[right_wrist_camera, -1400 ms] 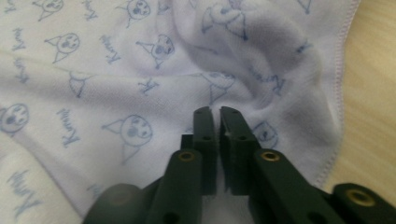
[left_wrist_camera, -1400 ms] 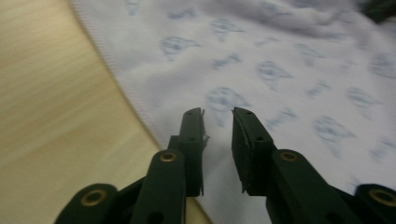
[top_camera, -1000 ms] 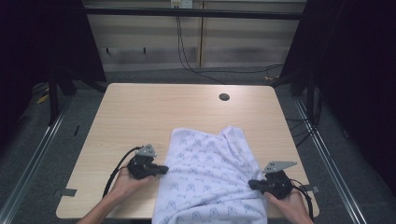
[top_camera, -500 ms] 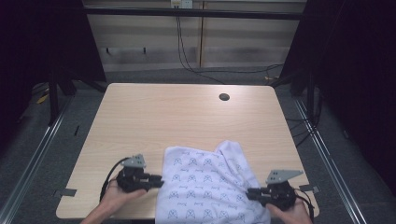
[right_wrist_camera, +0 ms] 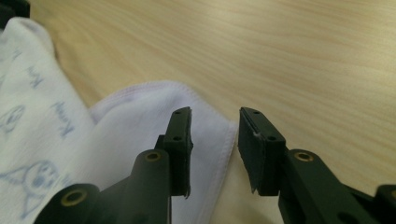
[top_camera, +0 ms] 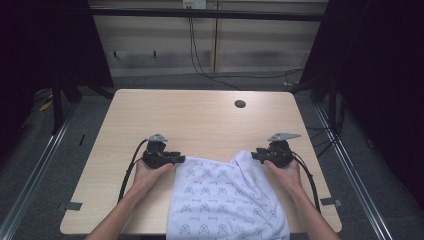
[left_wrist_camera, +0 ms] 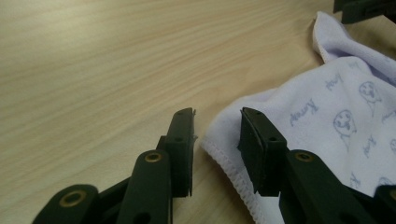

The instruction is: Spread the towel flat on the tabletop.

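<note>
Jaws just opening, both w/ towel (top_camera: 225, 200) hem between, unpinched, bare table (top_camera: 200, 115) beyond

the towel (top_camera: 227, 200) runs past the high view's bottom edge.

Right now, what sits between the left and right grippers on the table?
In the high view, the top edge of the white printed cloth spans between the left gripper and right gripper; both have just opened, pads off it.

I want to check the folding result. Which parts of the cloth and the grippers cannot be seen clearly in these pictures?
- Cloth: near edge, cut off by the high view's bottom.
- Printed words on the cloth: too small in the high view, blurred in the left gripper view.
- Right gripper: jaws too small and dark in the high view.
</note>
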A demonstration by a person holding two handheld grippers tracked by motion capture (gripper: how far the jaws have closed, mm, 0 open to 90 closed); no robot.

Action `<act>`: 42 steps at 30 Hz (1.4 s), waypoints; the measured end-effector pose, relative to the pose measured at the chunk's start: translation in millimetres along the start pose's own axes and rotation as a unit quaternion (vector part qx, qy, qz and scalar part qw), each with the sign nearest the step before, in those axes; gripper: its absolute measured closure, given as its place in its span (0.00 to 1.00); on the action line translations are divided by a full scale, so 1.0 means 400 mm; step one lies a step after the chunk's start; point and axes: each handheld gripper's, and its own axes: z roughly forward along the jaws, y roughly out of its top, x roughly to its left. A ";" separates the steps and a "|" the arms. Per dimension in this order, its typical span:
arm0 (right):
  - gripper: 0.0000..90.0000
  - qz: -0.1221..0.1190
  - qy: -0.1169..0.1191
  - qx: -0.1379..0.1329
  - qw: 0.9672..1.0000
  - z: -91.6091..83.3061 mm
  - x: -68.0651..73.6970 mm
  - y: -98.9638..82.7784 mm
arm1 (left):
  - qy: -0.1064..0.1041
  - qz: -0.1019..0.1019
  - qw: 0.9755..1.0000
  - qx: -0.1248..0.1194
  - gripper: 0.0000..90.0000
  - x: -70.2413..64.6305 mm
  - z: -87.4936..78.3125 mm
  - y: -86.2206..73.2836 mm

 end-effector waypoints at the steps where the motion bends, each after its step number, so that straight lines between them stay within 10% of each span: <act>1: 0.71 0.000 0.000 0.000 1.000 0.000 0.000 0.000 | -0.003 0.005 1.000 0.007 0.73 -0.002 0.005 -0.002; 2: 0.68 0.002 -0.001 0.013 1.000 0.017 0.001 -0.004 | 0.004 0.034 0.999 0.011 0.74 -0.018 0.010 -0.004; 7: 0.66 -0.023 0.002 0.023 0.999 0.032 0.024 -0.011 | -0.018 0.052 0.998 0.027 0.71 -0.037 0.012 -0.005; 13: 0.96 -0.010 0.049 0.011 0.999 0.021 0.040 -0.007 | -0.060 0.076 0.995 0.038 0.96 -0.061 -0.003 -0.013; 20: 0.99 0.010 0.051 -0.053 0.997 -0.066 0.029 0.020 | -0.046 0.058 0.996 -0.044 0.97 -0.051 -0.093 0.011; 26: 0.99 0.019 0.021 -0.113 0.993 -0.172 0.003 0.056 | -0.031 0.059 0.991 -0.113 0.97 -0.051 -0.168 0.057; 36: 0.99 0.011 -0.016 -0.171 0.985 -0.299 -0.049 0.170 | 0.007 0.073 0.984 -0.165 0.97 -0.033 -0.250 0.181; 42: 0.99 0.010 -0.027 -0.176 0.984 -0.286 -0.068 0.247 | 0.028 0.085 0.981 -0.172 0.97 -0.022 -0.265 0.264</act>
